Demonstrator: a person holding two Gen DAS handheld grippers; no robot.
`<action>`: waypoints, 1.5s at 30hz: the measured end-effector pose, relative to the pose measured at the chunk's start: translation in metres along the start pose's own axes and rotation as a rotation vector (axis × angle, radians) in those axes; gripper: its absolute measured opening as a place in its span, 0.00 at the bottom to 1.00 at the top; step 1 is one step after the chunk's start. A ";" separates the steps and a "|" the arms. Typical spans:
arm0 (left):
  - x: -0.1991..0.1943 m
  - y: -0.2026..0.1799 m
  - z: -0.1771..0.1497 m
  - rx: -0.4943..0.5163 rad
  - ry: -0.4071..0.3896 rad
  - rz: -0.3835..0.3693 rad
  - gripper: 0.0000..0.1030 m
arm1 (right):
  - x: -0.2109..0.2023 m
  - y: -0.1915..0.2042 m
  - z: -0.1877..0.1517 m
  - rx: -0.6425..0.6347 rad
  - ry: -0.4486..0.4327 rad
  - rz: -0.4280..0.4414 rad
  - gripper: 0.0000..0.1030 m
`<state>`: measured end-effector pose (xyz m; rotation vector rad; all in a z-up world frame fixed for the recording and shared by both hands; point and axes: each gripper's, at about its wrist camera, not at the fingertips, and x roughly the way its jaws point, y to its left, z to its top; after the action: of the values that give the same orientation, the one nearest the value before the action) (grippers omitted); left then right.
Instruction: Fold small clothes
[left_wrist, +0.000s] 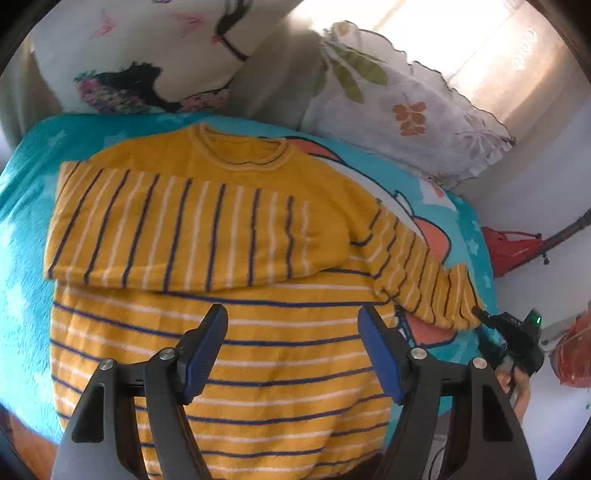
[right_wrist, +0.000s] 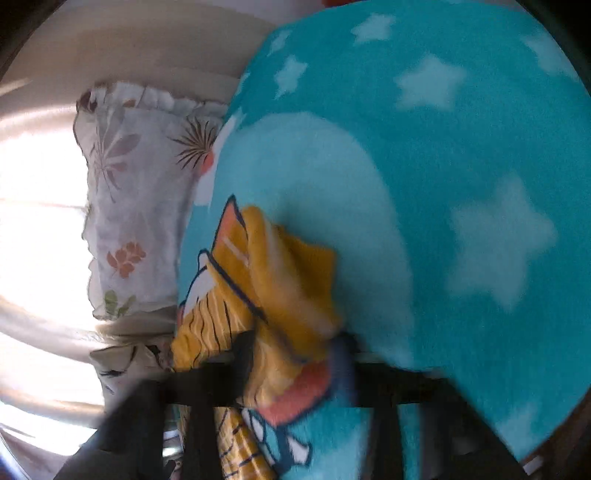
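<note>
While the left tool (left_wrist: 291, 350) hovers open above the sweater (left_wrist: 229, 332), the right tool (right_wrist: 291, 354) pinches its sleeve cuff (right_wrist: 291, 273) to fold it inward.

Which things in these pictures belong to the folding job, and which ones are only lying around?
Part of the job:
- yellow striped sweater, one sleeve already folded across it
- its other sleeve, cuff at the right gripper
- left gripper, open above the sweater
- turquoise star blanket underneath

Just lying about:
- floral pillow
- illustrated pillow
- red object on the floor
</note>
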<state>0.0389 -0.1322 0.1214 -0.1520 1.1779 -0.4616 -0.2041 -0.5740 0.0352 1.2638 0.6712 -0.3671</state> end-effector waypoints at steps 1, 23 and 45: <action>-0.002 0.004 -0.002 -0.011 -0.004 0.008 0.70 | 0.002 0.019 0.004 -0.079 -0.008 -0.031 0.19; -0.036 0.087 -0.024 -0.286 -0.081 0.138 0.70 | 0.092 0.170 -0.127 -0.778 0.403 0.015 0.55; -0.037 0.126 -0.034 -0.278 -0.029 0.072 0.70 | 0.099 0.143 -0.103 -0.387 0.290 -0.010 0.51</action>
<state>0.0302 0.0011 0.0951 -0.3537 1.2112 -0.2304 -0.0705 -0.4249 0.0629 0.9496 0.9454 -0.0539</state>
